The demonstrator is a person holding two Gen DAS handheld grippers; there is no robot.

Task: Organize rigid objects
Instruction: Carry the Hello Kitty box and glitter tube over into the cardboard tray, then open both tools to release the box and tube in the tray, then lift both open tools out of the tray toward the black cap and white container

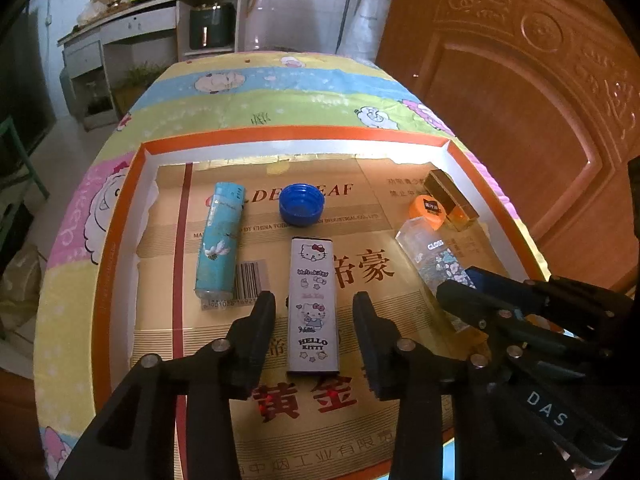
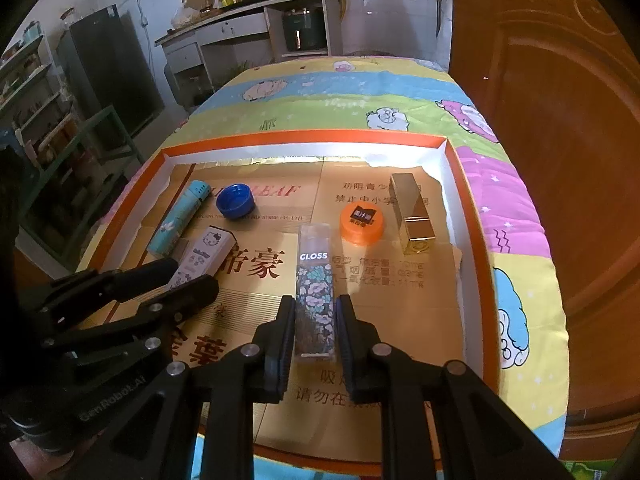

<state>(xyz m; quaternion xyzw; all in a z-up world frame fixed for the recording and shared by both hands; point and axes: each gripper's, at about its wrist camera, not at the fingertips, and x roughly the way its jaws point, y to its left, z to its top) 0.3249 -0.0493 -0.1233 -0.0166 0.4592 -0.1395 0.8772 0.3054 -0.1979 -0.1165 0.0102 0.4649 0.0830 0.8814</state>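
Left gripper (image 1: pixel 314 332): your jaws stand apart, one on each side of the Hello Kitty box (image 1: pixel 313 306) with a gap both ways; you hold nothing.
Right gripper (image 2: pixel 312 334): your jaws are closed on the near end of the gloss box (image 2: pixel 316 292), which lies flat on the tray (image 2: pixel 476 216).
Other things: blue tube (image 1: pixel 220 240) at ten o'clock of the Hello Kitty box, blue cap (image 1: pixel 301 205) at twelve, orange lid (image 2: pixel 362 224) and gold box (image 2: pixel 414 212) at one o'clock of the gloss box.
Risk, left: pull back crooked and a finger may nudge the Hello Kitty box askew.
Risk, right: gripped only at one end, the gloss box may droop or twist when you lift.
Risk, both: your grippers sit close together; swing either inward and they may collide.
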